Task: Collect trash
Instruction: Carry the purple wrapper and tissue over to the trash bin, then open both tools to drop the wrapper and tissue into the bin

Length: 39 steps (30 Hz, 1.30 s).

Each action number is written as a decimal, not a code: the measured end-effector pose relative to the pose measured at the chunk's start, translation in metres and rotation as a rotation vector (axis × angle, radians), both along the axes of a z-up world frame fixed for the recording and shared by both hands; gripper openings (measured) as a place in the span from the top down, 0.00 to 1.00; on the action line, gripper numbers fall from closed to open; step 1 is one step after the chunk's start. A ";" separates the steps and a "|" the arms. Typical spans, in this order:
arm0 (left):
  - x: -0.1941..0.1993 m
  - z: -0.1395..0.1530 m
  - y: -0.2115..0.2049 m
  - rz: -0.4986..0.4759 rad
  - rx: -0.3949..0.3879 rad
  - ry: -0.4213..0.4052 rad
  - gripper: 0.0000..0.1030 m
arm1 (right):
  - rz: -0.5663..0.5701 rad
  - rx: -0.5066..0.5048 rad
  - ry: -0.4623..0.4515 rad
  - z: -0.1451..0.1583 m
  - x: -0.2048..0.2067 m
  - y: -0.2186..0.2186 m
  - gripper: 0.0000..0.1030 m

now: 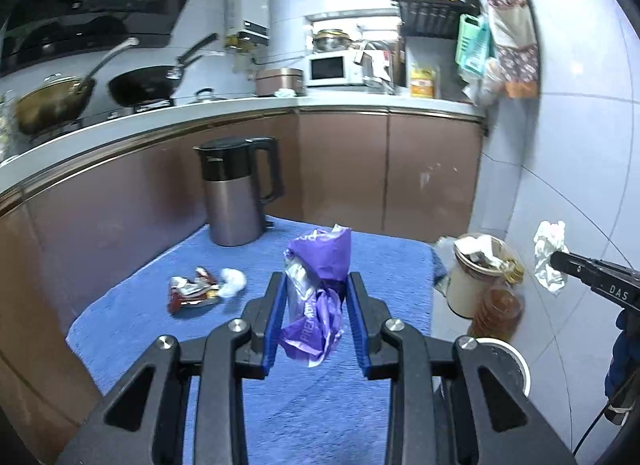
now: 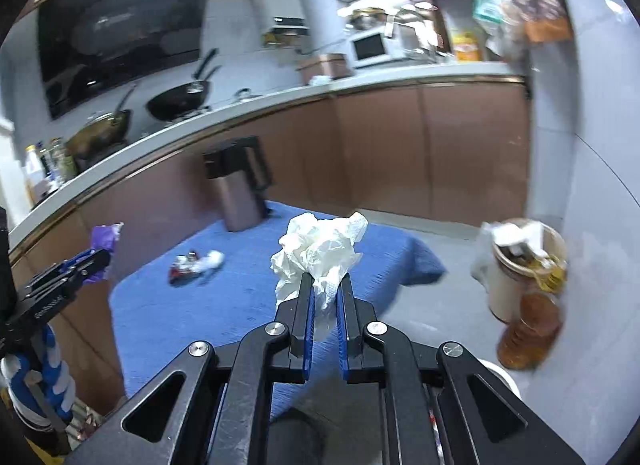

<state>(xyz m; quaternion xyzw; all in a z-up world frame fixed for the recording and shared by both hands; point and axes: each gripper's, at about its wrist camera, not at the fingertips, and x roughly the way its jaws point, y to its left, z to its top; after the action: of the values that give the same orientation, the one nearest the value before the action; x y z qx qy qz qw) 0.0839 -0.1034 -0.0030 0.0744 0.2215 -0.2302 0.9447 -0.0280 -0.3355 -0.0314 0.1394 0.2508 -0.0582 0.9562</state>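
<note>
In the left wrist view, the left claw (image 1: 316, 297) is clenched on a crumpled purple wrapper (image 1: 318, 285), which is held up above the blue towel (image 1: 384, 261) on the worktop. A red wrapper (image 1: 192, 293) and a small white ball of paper (image 1: 234, 280) are left lying on the towel, to the left, near the kettle (image 1: 236, 191). A small bin (image 1: 474, 279) is seen on the floor to the right, already piled high with trash. The right claw (image 1: 560, 259) is seen at the far right, with white tissue (image 1: 550, 255) pinched in it.

In the right wrist view, the right claw (image 2: 325, 285) is clenched on the crumpled white tissue (image 2: 320, 255). Only a thin bit of the tissue is gripped, so it could slip out on the way. The bin (image 2: 516, 285) is seen to the right, close beside a brown bottle (image 2: 530, 331). Because the bin is so full, new trash could roll off onto the floor. The bottle could be knocked over if a claw is swung too wide.
</note>
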 end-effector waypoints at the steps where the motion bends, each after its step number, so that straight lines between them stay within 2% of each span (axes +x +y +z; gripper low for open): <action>1: 0.001 -0.002 -0.007 -0.014 0.007 0.006 0.72 | -0.021 0.002 0.012 -0.004 -0.002 -0.006 0.90; 13: 0.015 -0.033 -0.087 -0.166 0.090 0.078 0.72 | -0.169 0.070 0.116 -0.055 -0.017 -0.061 0.90; 19: 0.020 -0.063 -0.149 -0.297 0.151 0.164 0.72 | -0.241 0.121 0.186 -0.089 -0.021 -0.090 0.90; 28: 0.007 -0.112 -0.241 -0.512 0.264 0.285 0.71 | -0.345 0.228 0.309 -0.158 -0.028 -0.134 0.90; 34: 0.006 -0.134 -0.280 -0.585 0.279 0.392 0.71 | -0.375 0.271 0.354 -0.187 -0.031 -0.151 0.87; 37: 0.008 -0.142 -0.291 -0.611 0.259 0.448 0.63 | -0.393 0.296 0.372 -0.198 -0.032 -0.157 0.85; 39: 0.006 -0.142 -0.296 -0.614 0.243 0.464 0.53 | -0.407 0.304 0.385 -0.206 -0.034 -0.162 0.79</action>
<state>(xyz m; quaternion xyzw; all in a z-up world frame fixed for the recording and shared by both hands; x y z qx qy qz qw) 0.0902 -0.3995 -0.1446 0.1944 0.4218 -0.4845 0.7413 -0.0619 -0.4972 -0.2369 0.3146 0.3999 -0.2356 0.8280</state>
